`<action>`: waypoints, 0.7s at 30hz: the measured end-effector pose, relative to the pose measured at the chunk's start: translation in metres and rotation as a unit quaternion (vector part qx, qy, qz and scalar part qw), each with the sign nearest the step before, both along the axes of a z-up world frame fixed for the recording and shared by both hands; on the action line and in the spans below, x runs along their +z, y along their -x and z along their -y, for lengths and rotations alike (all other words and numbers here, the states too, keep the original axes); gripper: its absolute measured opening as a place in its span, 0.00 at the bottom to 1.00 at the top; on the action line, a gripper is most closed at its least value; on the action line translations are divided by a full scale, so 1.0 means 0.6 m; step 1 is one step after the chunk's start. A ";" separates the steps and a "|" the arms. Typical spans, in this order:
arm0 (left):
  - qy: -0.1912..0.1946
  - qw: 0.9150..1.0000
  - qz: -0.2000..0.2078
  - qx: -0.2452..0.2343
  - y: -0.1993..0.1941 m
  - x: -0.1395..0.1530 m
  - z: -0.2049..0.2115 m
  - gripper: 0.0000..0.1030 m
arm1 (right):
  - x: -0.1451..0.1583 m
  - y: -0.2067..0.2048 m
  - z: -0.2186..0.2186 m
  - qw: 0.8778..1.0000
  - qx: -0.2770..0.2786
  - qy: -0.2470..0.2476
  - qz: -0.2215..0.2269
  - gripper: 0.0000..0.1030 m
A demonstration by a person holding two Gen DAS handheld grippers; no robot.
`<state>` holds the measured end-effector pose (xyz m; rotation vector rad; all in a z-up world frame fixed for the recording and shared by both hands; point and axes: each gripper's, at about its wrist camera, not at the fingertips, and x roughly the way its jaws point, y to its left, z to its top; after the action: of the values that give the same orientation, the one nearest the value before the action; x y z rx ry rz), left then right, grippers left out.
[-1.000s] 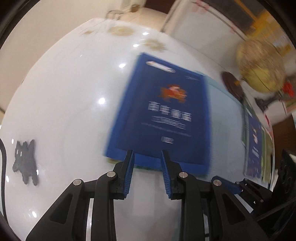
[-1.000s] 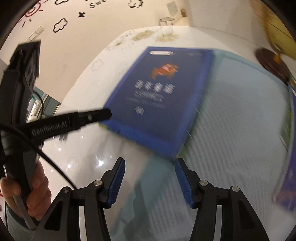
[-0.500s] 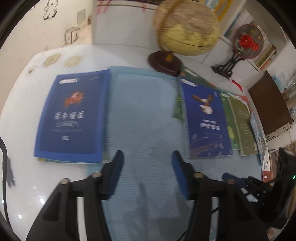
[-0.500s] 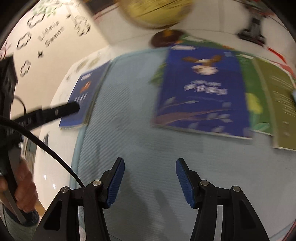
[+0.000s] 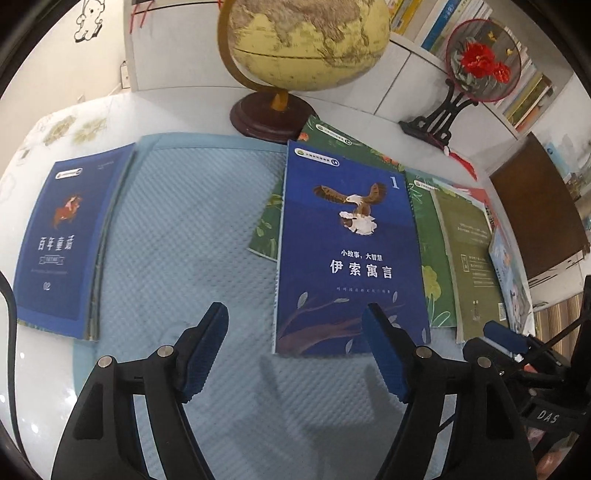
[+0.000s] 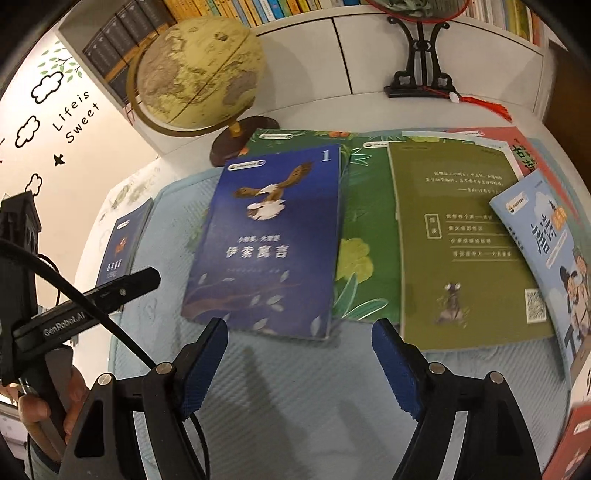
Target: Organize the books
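A blue book with an eagle on its cover [image 5: 347,251] [image 6: 266,243] lies on top of several overlapping books spread over a pale blue mat [image 5: 177,229] [image 6: 295,384]. An olive-green book [image 6: 458,251] [image 5: 472,266] and a light blue one [image 6: 546,258] lie to its right. Another blue book [image 5: 59,236] [image 6: 120,243] tops a small stack at the mat's left edge. My left gripper [image 5: 297,321] hovers over the eagle book's near-left corner, jaws opening, nothing between them. My right gripper [image 6: 299,336] hangs above the same book's near-right corner, jaws opening and empty.
A yellow globe on a dark wooden base [image 5: 295,48] [image 6: 199,74] stands behind the books. A round fan ornament on a black stand [image 5: 472,62] sits at the back right. A bookshelf [image 6: 229,11] lines the wall. A hand [image 6: 33,410] holds the left gripper's handle.
Both grippers swung right, away from the blue book at the left, to the eagle book. Both sets of jaws stand wider than before.
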<state>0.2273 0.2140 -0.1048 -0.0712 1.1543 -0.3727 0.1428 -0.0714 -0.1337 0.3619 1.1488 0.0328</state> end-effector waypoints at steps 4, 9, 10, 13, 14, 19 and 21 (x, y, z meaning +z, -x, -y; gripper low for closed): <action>-0.018 1.000 -0.005 0.002 -0.012 -0.018 0.017 0.71 | -0.016 -0.015 0.009 1.000 0.014 0.000 -0.009 0.76; -0.026 0.999 -0.016 0.013 -0.023 -0.044 0.024 0.71 | -0.040 -0.034 0.003 0.999 0.025 0.021 -0.020 0.76; -0.028 0.999 -0.015 0.015 -0.024 -0.047 0.025 0.71 | -0.043 -0.038 0.001 0.999 0.027 0.024 -0.020 0.73; -0.027 0.999 -0.013 0.016 -0.026 -0.057 0.028 0.69 | -0.054 -0.049 -0.007 0.999 0.040 0.027 -0.023 0.53; -0.028 0.999 -0.012 0.017 -0.027 -0.059 0.029 0.69 | -0.058 -0.052 -0.010 0.998 0.043 0.033 -0.025 0.49; -0.009 0.999 -0.036 0.017 -0.032 -0.083 0.031 0.62 | -0.083 -0.066 -0.020 0.997 0.052 0.047 -0.042 0.43; 0.008 0.999 -0.048 0.016 -0.026 -0.093 0.032 0.62 | -0.092 -0.066 -0.026 0.996 0.059 0.048 -0.045 0.44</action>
<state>0.2428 0.1950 -0.1607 -0.1235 1.2440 -0.3531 0.1822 -0.0561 -0.1888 0.2112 1.2547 0.0647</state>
